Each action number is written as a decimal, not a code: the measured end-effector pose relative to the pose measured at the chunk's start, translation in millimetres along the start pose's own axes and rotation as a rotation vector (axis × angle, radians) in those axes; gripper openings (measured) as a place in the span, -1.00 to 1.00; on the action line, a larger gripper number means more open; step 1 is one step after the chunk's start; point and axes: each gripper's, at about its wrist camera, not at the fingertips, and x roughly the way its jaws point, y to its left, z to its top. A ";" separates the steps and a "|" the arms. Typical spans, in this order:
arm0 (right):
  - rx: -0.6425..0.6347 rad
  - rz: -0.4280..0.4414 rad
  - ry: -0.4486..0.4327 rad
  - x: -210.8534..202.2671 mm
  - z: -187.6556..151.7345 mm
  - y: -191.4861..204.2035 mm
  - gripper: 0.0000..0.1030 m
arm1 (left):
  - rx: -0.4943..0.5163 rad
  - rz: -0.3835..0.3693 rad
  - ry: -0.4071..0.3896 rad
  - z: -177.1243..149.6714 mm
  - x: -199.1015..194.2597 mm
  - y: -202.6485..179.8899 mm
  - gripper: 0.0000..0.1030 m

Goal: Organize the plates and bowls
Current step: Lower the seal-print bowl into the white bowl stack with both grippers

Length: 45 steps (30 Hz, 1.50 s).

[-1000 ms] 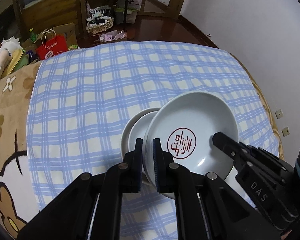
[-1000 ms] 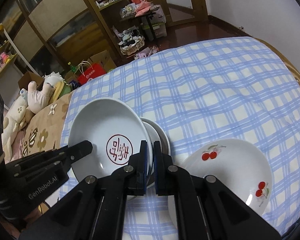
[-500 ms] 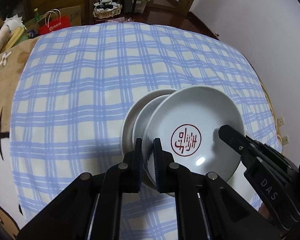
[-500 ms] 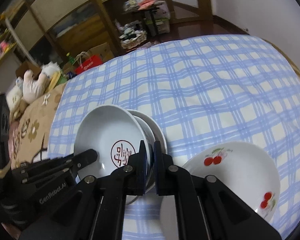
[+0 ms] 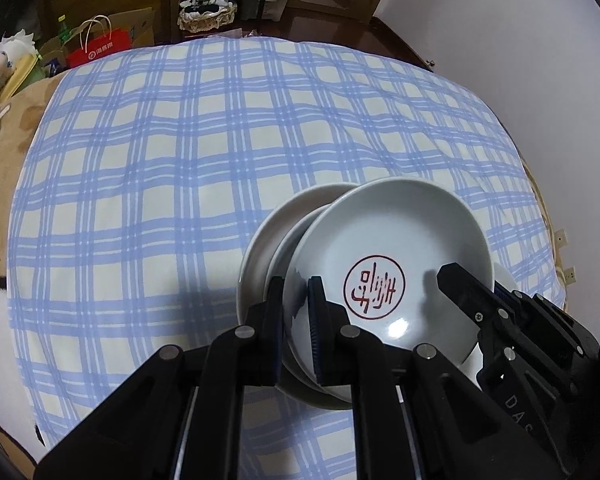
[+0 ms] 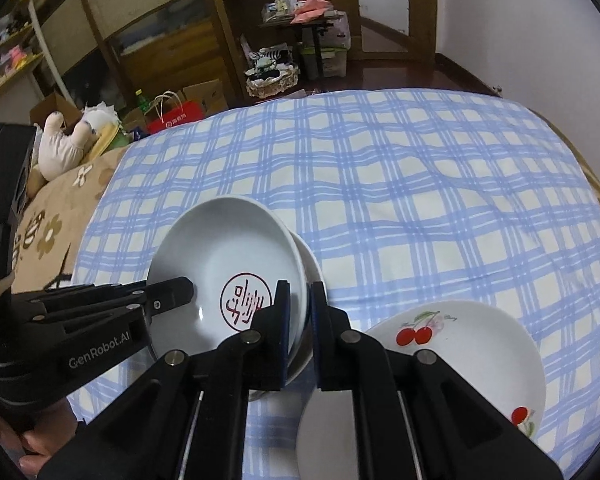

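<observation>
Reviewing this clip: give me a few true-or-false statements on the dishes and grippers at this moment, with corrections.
1. Both grippers clamp the rim of the seal plate. True: left gripper and right gripper grip opposite edges.
2. The seal plate lies flat on the bare checked cloth. False: it sits over other white dishes.
3. A cherry plate lies beside the stack. True.
4. The cherry plate is held by the right gripper. False: it lies free on the cloth.
5. The seal is blue. False: it is red.

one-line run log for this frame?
left hand-held gripper: shut on red-seal plate rim | right hand-held gripper: same plate | below: stacked plates | beside: cherry plate
</observation>
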 end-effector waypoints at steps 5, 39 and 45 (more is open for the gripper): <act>0.025 0.000 -0.007 3.4 2.3 -0.8 -0.80 | 0.015 0.010 0.000 1.0 0.4 -2.1 -0.78; 0.072 0.014 -0.039 9.8 2.1 -4.8 -0.80 | 0.066 0.005 -0.011 1.1 -2.3 -1.7 -0.75; 0.059 0.006 -0.074 5.9 5.4 -3.0 -0.80 | 0.073 -0.005 -0.016 0.4 -6.5 -1.7 -0.71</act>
